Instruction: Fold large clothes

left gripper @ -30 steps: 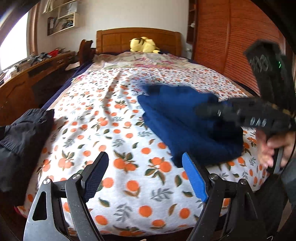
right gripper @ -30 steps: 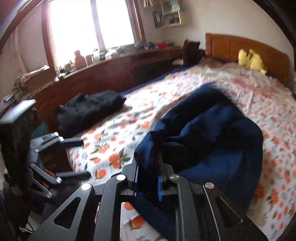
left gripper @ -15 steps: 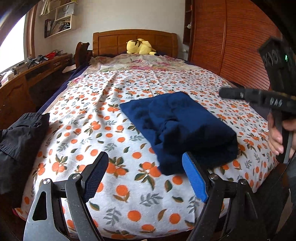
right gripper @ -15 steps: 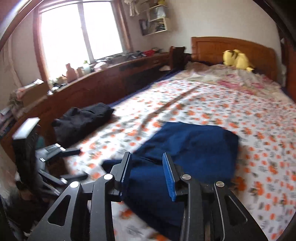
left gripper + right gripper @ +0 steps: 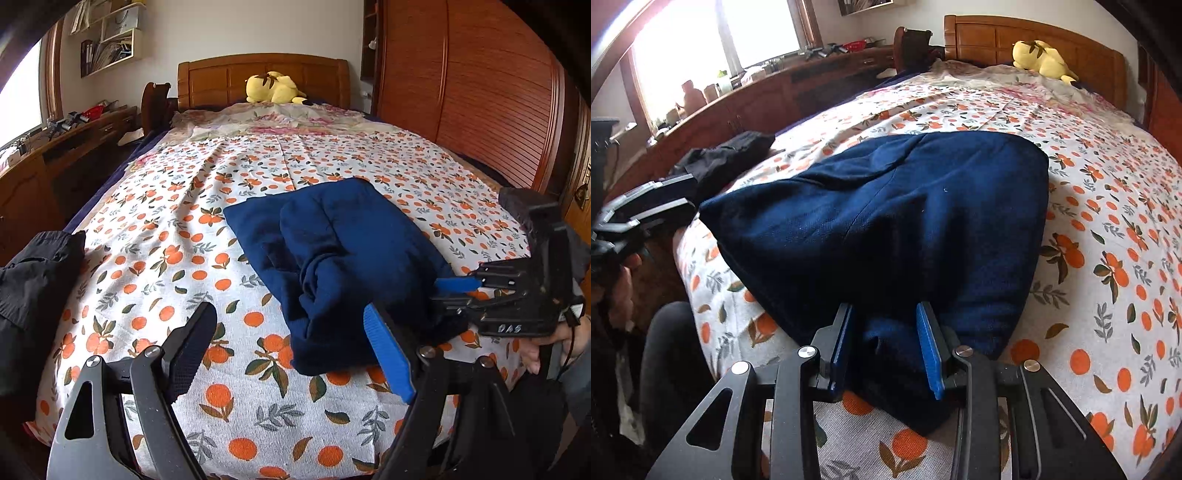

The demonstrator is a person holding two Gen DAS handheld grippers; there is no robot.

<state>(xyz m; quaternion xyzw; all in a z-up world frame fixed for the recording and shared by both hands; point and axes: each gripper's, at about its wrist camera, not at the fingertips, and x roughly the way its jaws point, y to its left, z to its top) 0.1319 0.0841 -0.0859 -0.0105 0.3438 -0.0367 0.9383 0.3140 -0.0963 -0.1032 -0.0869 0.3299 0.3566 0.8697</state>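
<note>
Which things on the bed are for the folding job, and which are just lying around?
For the job:
- navy garment, lying folded on the bed
- right hand-held gripper, fingers either side of its near edge
- left hand-held gripper, open

Just lying about:
- black clothes
- yellow plush toy
- patterned bedsheet

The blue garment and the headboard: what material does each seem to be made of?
The blue garment looks like a thick, soft knit or fleece, matte: a fine fuzzy texture shows, and it lies in rounded, bulky folds. The headboard appears to be wood with a glossy finish: orange-brown panels with a slight shine. Solid wood or veneer cannot be told.
</note>
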